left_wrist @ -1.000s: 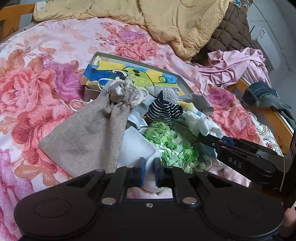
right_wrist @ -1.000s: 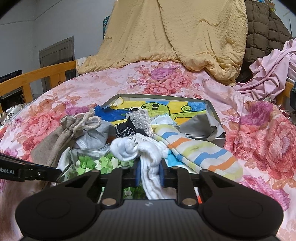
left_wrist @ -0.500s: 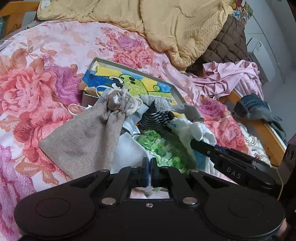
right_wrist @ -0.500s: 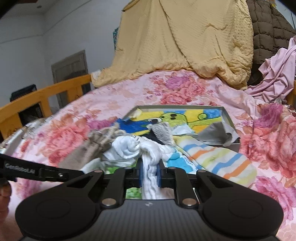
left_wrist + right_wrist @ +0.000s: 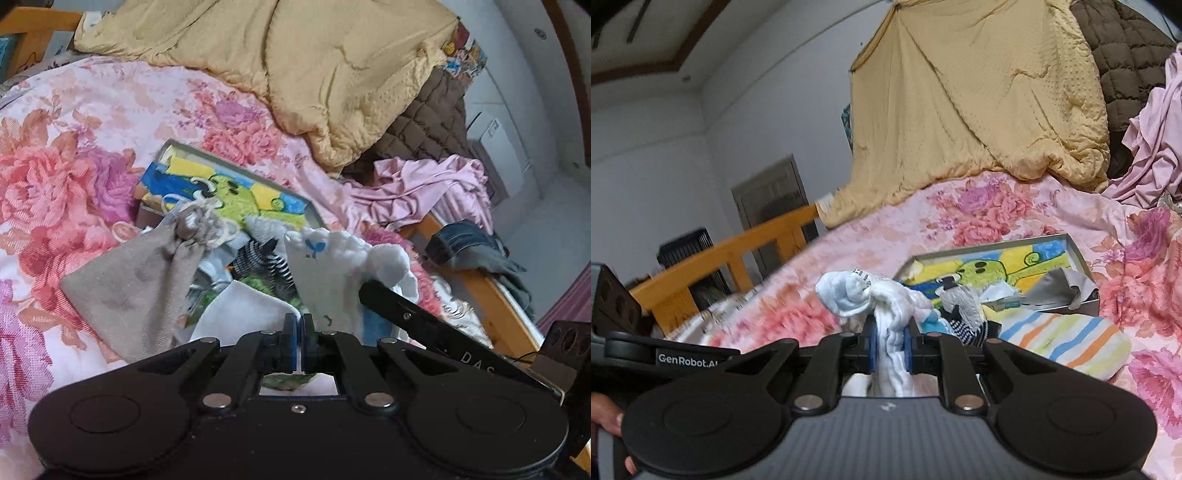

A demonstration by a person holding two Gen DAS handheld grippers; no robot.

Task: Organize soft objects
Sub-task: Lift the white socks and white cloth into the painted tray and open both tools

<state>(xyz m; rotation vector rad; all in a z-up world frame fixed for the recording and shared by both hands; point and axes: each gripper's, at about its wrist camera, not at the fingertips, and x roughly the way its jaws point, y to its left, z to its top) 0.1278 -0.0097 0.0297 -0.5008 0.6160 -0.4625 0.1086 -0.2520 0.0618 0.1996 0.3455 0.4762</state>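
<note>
Right gripper (image 5: pixel 889 345) fingers clamped on bunched white socks (image 5: pixel 886 306) held up over the floral bed (image 5: pixel 1015 206), just before the shallow cartoon-print box (image 5: pixel 1078 254), left gripper (image 5: pixel 298 332) fingers pressed together over pile by grey drawstring pouch (image 5: pixel 136 280), striped sock (image 5: pixel 1063 339) lying beside.

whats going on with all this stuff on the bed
A person is sorting soft things on a floral bedspread with two handheld grippers. The right gripper is clamped on a white sock, held above the pile. The left gripper is shut; whether it pinches anything is unclear. A grey drawstring pouch and striped sock lie beside a shallow box.
</note>
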